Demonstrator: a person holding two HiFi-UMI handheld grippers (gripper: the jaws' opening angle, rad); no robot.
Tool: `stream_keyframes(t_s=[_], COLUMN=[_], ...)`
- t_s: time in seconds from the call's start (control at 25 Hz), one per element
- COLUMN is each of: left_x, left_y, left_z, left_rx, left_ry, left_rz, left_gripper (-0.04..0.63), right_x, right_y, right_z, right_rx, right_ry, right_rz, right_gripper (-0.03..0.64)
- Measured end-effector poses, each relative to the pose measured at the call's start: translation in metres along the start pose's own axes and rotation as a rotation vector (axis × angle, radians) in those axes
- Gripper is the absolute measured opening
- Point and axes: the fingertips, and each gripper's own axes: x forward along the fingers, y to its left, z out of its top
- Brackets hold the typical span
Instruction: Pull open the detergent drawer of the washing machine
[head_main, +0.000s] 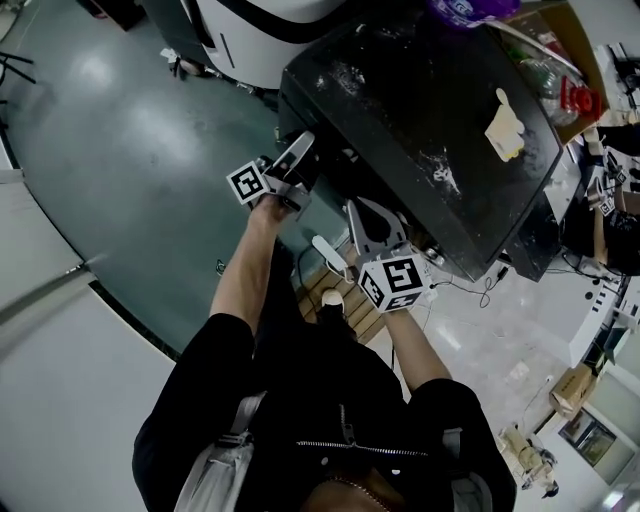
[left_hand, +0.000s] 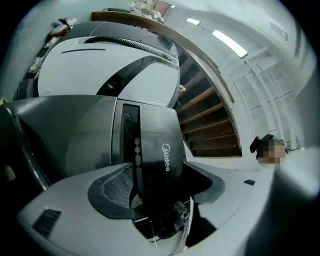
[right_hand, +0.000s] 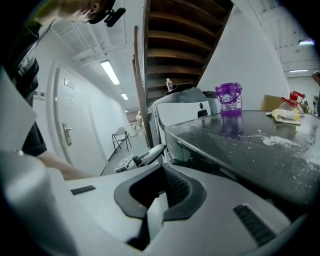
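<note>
The washing machine (head_main: 430, 130) has a black, powder-dusted top and fills the upper right of the head view. My left gripper (head_main: 298, 150) is at its front left corner. In the left gripper view the left gripper (left_hand: 162, 185) stands wide open, and a dark front panel marked Midea (left_hand: 150, 150) lies between and beyond the jaws, with no pad pressing on it. I cannot tell whether this panel is the drawer front. My right gripper (head_main: 372, 215) hangs in front of the machine, lower down. In its own view the right gripper (right_hand: 159, 190) is shut and empty, and the left gripper (right_hand: 142, 157) shows beyond it.
A purple cup (right_hand: 228, 100), a red-topped spray bottle (right_hand: 290, 102) and a beige cloth (head_main: 505, 128) stand on the machine's top. A second, white machine (left_hand: 100, 65) is beside it. Wooden stairs (left_hand: 210, 125) rise behind. A wooden pallet (head_main: 320, 290) lies by the person's feet.
</note>
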Motion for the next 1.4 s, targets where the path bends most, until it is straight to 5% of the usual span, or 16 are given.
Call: stream_keyframes(t_s=[0.24, 0.32, 0.56, 1.4], left_x=[0.022, 0.022, 0.017, -0.02], left_y=[-0.007, -0.004, 0.001, -0.011], left_z=[0.012, 0.011, 0.012, 0.014], left_rx=[-0.055, -0.051, -0.057, -0.077], left_ry=[-0.036, -0.045, -0.078, -0.134], left_rz=[-0.04, -0.02, -0.014, -0.017], left_gripper=[0.295, 0.232, 0.187, 0.147], right_x=[-0.003, -0.004, -0.013, -0.042], right_y=[-0.013, -0.015, -0.017, -0.018], right_z=[-0.005, -0.009, -0.017, -0.038], right_rx=[0.011, 0.013, 0.013, 0.03], right_ry=[0.0, 0.003, 0.014, 0.04], right_rz=[-0.042, -0.05, -0.067, -0.085], right_gripper=[0.006, 0.006, 0.006, 0.006])
